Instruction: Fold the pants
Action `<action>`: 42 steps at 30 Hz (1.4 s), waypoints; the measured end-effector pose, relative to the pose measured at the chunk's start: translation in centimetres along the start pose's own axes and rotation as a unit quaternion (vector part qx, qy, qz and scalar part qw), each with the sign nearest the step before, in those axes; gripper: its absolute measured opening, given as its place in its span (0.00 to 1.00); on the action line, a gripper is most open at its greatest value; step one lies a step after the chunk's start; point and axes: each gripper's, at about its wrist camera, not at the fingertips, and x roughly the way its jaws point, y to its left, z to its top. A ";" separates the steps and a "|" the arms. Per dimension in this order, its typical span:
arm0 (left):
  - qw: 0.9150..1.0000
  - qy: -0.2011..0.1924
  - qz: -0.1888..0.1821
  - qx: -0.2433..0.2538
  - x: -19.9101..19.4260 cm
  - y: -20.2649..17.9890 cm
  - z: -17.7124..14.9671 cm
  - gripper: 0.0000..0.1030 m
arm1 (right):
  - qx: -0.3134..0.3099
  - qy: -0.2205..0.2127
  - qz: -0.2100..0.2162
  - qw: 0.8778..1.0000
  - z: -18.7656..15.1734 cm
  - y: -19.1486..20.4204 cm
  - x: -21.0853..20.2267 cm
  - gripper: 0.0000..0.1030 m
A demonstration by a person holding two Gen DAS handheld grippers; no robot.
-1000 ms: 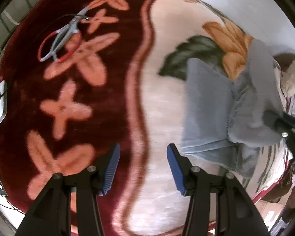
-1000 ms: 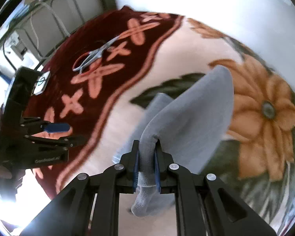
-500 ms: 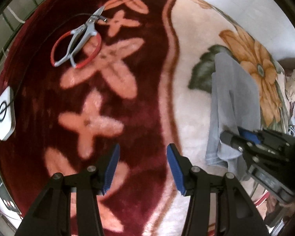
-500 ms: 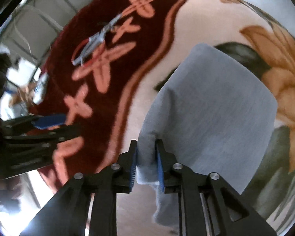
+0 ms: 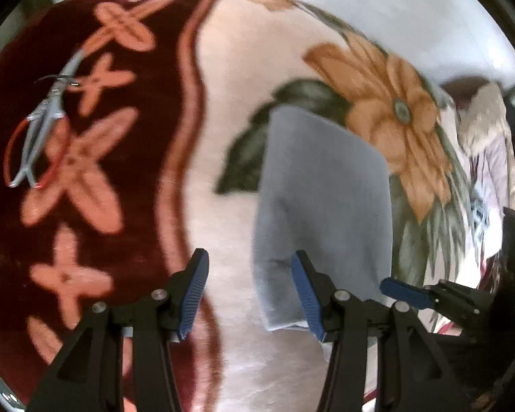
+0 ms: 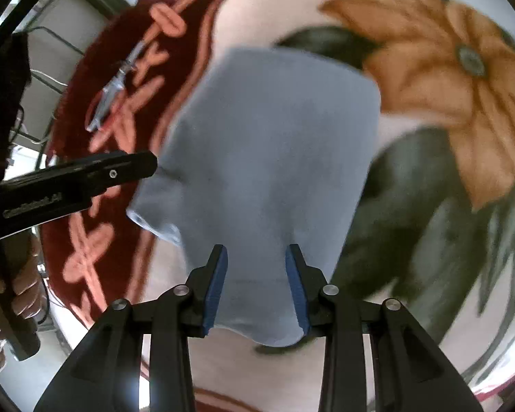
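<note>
The grey pants (image 6: 271, 158) lie folded into a flat rectangle on the flowered blanket; they also show in the left wrist view (image 5: 322, 192). My right gripper (image 6: 256, 285) is open above the near edge of the pants and holds nothing. My left gripper (image 5: 249, 292) is open at the left near corner of the pants, its right finger over the cloth. One finger of the left gripper (image 6: 120, 168) reaches the left edge of the pants in the right wrist view. The right gripper's blue pad (image 5: 407, 292) shows at the right of the left wrist view.
The blanket has a dark red border with pink crosses (image 5: 86, 158) at left and an orange flower (image 5: 395, 116) at right. Scissors with a red loop (image 5: 37, 137) lie on the red border. Other fabric (image 5: 487, 130) is piled at far right.
My right gripper has opened and let go of the pants, which now lie flat. My left gripper has moved right to the pants' left edge.
</note>
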 end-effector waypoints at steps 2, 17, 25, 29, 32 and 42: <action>1.000 0.020 0.007 0.014 1.3 -0.6 -0.6 0.51 | 0.000 0.013 -0.003 1.000 -0.9 -0.4 1.1 0.35; 0.999 0.050 0.014 -0.010 2.7 1.1 -2.4 0.57 | 0.007 0.010 0.014 1.000 -1.9 -1.4 -0.4 0.35; 0.999 0.038 -0.032 -0.003 3.4 -0.1 0.0 0.57 | 0.086 -0.029 0.028 0.995 0.7 -4.4 -0.4 0.47; 0.997 0.051 -0.050 -0.001 5.7 -0.8 1.3 0.57 | 0.125 -0.015 0.062 0.990 1.2 -5.3 2.2 0.47; 0.997 0.056 -0.059 -0.006 6.6 -1.0 1.0 0.57 | 0.153 -0.009 0.086 0.984 1.3 -5.7 3.4 0.51; 0.995 0.042 -0.085 0.017 5.1 -2.6 -0.2 0.26 | 0.111 -0.022 0.081 0.990 1.1 -5.2 1.9 0.31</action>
